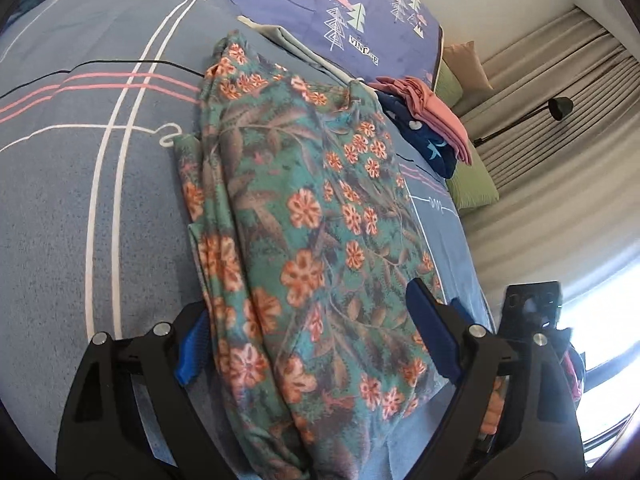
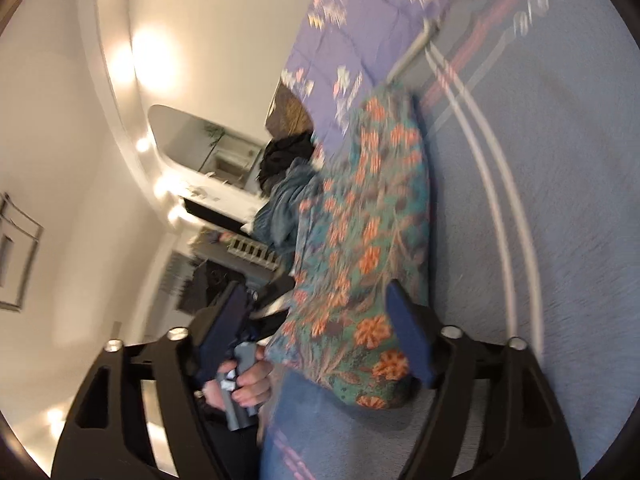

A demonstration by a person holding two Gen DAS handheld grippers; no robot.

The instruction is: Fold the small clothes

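Observation:
A teal garment with orange flowers [image 1: 304, 232] lies folded lengthwise on the blue bed cover [image 1: 80, 200]. My left gripper [image 1: 316, 340] is open, its blue-padded fingers [image 1: 430, 332] standing either side of the garment's near end, just above it. In the right wrist view the same garment [image 2: 368, 240] shows, blurred. My right gripper [image 2: 316, 328] is open at the garment's near edge, with one finger over the cloth and the other off the bed's side. Neither gripper holds anything.
A stack of folded clothes, pink [image 1: 432, 108] on dark blue, sits at the far right by a green pillow [image 1: 472, 188]. A purple quilt [image 1: 320, 0] lies at the bed's head. A thin black cable [image 1: 120, 65] crosses the cover. The bed edge, a curtain and a lamp are to the right.

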